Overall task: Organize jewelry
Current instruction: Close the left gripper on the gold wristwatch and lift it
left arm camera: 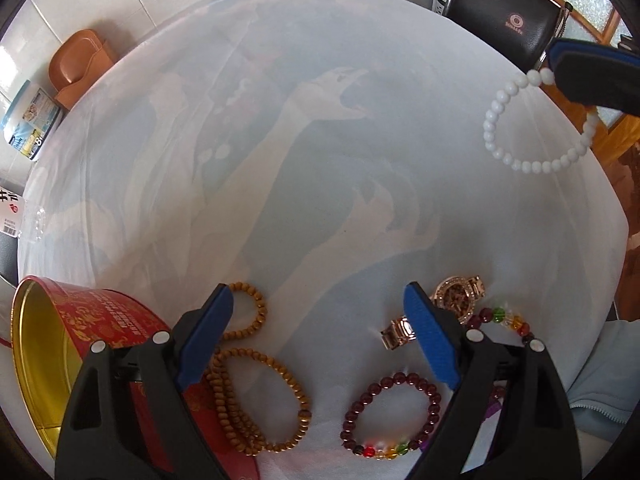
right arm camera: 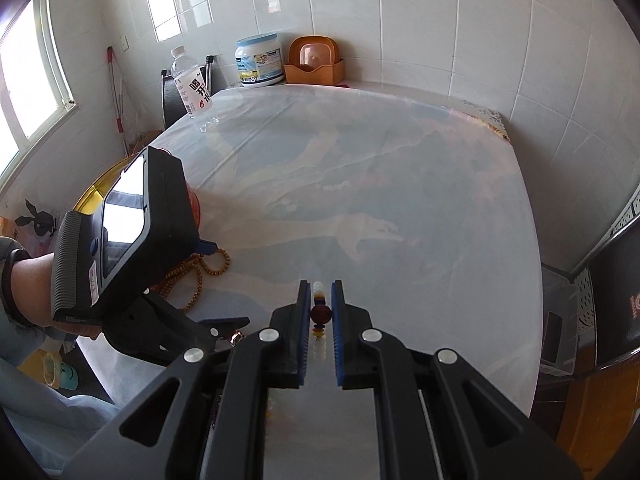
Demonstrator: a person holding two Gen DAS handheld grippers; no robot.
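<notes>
Over the pale table (left arm camera: 320, 140), right gripper (right arm camera: 320, 312) pinches white bracelet (left arm camera: 496, 120); left gripper (left arm camera: 320, 320) gapes above wooden beads (left arm camera: 256, 392).

The white tub (right arm camera: 259, 62) with the pale blue lid, standing by the tiled wall at the far edge of the tabletop (right arm camera: 400, 200), has a label whose only readable sign is a large "8" near its lower edge; the smaller print is too fine to read. The clear plastic bottle (right arm camera: 191, 82) beside it bears large black Chinese characters and a small red mark on a white label. The black chair back (left arm camera: 505, 8) carries two round pinkish logos with a short word under each, too small to make out. The red tin (left arm camera: 108, 320) has gold lettering and ornament along its side, not legible.
</notes>
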